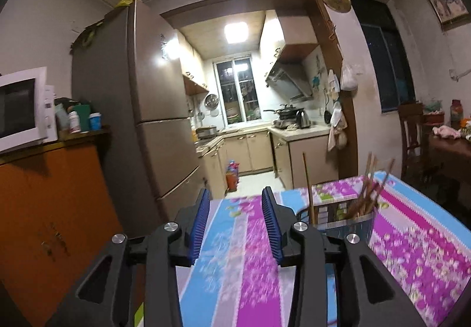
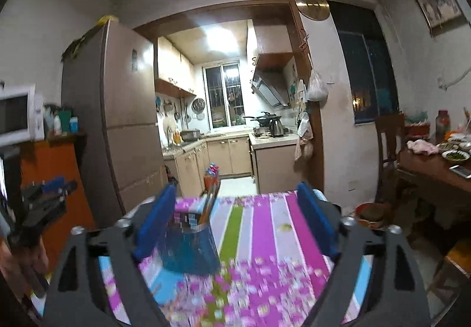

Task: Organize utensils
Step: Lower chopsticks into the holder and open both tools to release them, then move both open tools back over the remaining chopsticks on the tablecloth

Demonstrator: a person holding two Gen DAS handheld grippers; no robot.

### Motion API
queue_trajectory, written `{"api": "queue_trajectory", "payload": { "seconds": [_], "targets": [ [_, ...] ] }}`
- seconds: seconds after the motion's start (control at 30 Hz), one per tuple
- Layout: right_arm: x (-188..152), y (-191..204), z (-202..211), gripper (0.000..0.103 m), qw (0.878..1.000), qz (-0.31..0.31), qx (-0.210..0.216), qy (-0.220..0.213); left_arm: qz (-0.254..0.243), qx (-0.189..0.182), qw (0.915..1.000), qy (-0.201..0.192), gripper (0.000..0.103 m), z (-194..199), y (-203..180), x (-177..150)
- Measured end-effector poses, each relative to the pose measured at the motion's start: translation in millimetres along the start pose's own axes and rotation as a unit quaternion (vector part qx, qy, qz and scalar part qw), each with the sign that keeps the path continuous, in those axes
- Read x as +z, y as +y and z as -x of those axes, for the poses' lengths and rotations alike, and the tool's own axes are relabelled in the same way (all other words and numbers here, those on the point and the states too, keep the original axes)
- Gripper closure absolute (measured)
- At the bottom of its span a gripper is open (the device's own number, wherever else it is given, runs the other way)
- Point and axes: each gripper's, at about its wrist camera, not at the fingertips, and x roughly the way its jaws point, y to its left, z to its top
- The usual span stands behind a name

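A dark blue utensil holder (image 1: 347, 219) stands on the table with the flowered cloth (image 1: 244, 268), with several brown chopsticks (image 1: 371, 194) leaning in it and one stick (image 1: 308, 188) upright at its left rim. My left gripper (image 1: 235, 194) hovers over the cloth just left of the holder, its blue pads apart with nothing between them. In the right wrist view the blurred holder (image 2: 188, 241) sits low between the widely spread fingers of my right gripper (image 2: 237, 190), close to the left pad (image 2: 153, 224) but not pinched. The left gripper (image 2: 50, 188) shows at the far left there.
A tall brown fridge (image 1: 147, 109) and an orange cabinet (image 1: 53, 209) carrying a microwave (image 1: 20, 109) stand left of the table. A wooden chair (image 2: 388, 150) and a dark table with dishes (image 2: 441, 165) are at the right. The kitchen doorway lies beyond the far table edge.
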Motion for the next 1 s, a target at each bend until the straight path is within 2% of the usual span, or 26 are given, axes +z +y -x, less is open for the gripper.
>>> {"api": "queue_trajectory", "payload": {
  "seconds": [0.07,0.1,0.23,0.4,0.57,0.77,0.87,0.97,1.0],
  "targets": [
    [-13.0,6.7,15.5,0.007,1.000,0.012,-0.008,-0.002,-0.004,0.009,1.0000,0.001,0.056,15.3,-1.3,-12.9],
    [-20.2,9.7,24.4,0.006,1.000,0.015,-0.013,-0.003,-0.007,0.012,0.9999,0.003,0.054,22.1,-2.6,-19.4],
    [-41.4,17.7,41.1,0.006,0.999,0.014,-0.029,0.011,-0.009,0.021,0.9997,0.008,0.035,44.0,-3.1,-38.5],
    [-65.2,23.7,45.5,0.006,0.998,0.021,-0.041,0.042,-0.011,0.028,0.9995,0.013,0.025,59.5,-4.5,-52.4],
    [-77.9,24.2,46.4,0.006,0.997,0.025,-0.039,0.067,-0.014,0.039,0.9990,0.014,0.017,65.1,-3.9,-56.0],
    [-82.4,24.1,51.0,0.006,0.996,0.024,-0.033,0.074,-0.007,0.041,0.9990,0.015,0.005,70.0,-0.5,-59.6],
    [-83.5,24.3,52.1,0.006,0.996,0.027,-0.029,0.075,-0.008,0.045,0.9988,0.017,0.005,72.8,-3.7,-61.5],
    [-84.9,25.9,53.8,0.006,0.996,0.032,-0.028,0.077,-0.004,0.072,0.9972,0.020,0.005,76.0,-6.3,-65.8],
    [-85.0,26.6,54.3,0.006,0.996,0.034,-0.029,0.077,-0.008,0.068,0.9975,0.020,0.005,77.5,-7.3,-67.6]
  ]
}}
